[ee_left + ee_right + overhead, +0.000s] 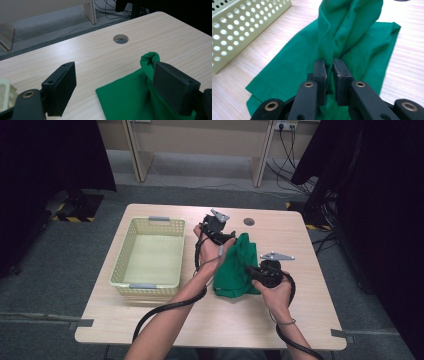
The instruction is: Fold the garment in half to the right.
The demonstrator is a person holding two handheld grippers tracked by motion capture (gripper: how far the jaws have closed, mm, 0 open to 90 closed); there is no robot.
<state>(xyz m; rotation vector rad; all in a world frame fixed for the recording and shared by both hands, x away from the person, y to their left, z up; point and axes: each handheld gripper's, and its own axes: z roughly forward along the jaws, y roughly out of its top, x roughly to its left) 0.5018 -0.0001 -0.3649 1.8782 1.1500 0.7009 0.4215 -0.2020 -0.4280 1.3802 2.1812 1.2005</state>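
A green cloth (pixel 233 272) lies crumpled in the middle of the wooden table (pixel 210 320). My right gripper (pixel 250 269) is at the cloth's right side. In the right gripper view its jaws (pixel 329 63) stand almost together with a raised fold of the cloth (pixel 352 30) pinched between them. My left gripper (pixel 231 239) hovers at the cloth's far edge. In the left gripper view it (pixel 115 75) is open wide; a bunched tip of the cloth (pixel 125 97) rises beside the right-hand jaw, with nothing pressed between the pads.
A pale yellow perforated basket (pixel 122 255) stands on the table's left half, and its wall (pixel 242 27) is close to the cloth. A round cable hole (pixel 248 222) lies beyond the cloth. Cables trail from both grippers over the near table edge.
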